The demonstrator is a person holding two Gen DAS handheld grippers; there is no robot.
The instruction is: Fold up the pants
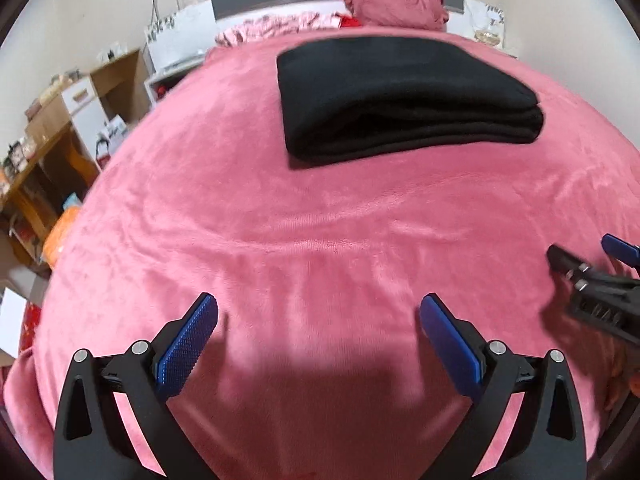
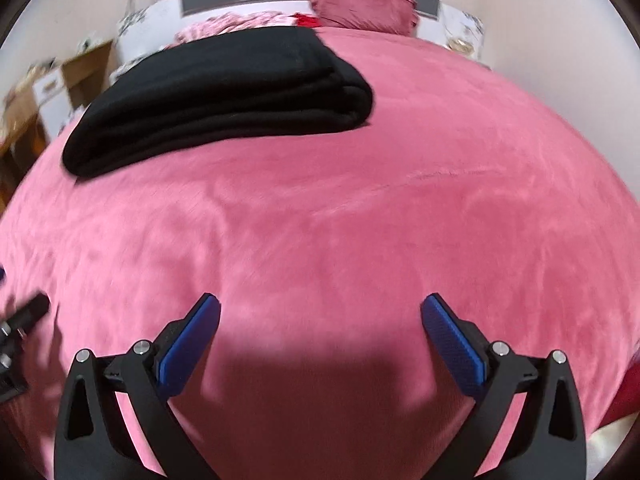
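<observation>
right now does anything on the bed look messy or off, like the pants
Nothing stands out. The black pants lie in a neat folded stack on the pink blanket, and both the left gripper and right gripper are open and empty.

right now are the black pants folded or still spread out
Folded. The black pants lie as a compact rectangle on the pink bedspread, with several stacked layers showing along the near edge.

Folded black pants [image 1: 404,98] on pink blanket [image 1: 280,220] — left gripper [image 1: 319,322] jaws wide, empty.
</observation>
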